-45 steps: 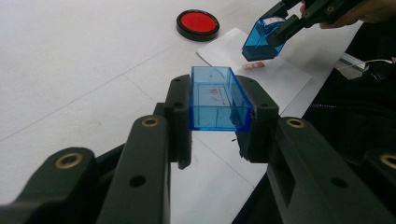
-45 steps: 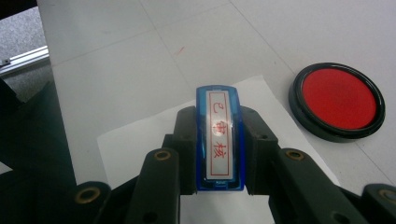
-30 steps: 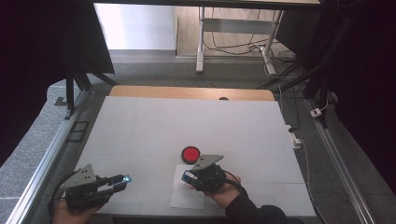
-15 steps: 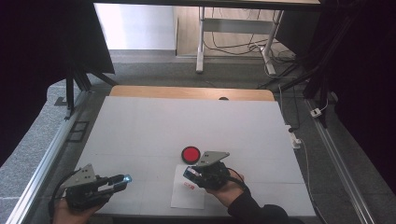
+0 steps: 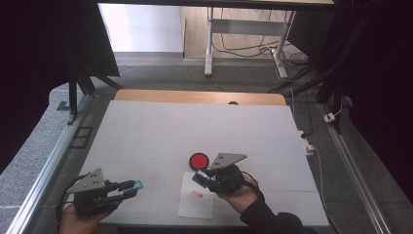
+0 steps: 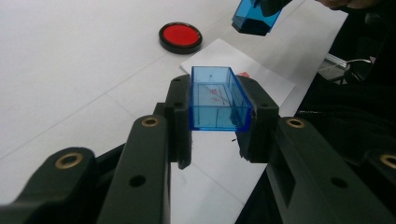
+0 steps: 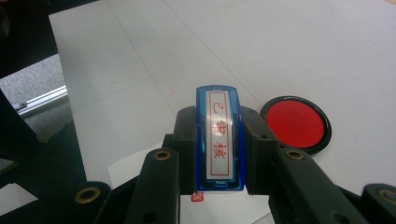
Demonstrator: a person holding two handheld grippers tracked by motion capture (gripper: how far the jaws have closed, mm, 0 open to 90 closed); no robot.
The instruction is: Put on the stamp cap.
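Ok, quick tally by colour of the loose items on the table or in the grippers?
Blue: 2 (stamp, stamp cap)
Red: 1 (ink pad)
White: 1 (paper sheet)
Total: 4
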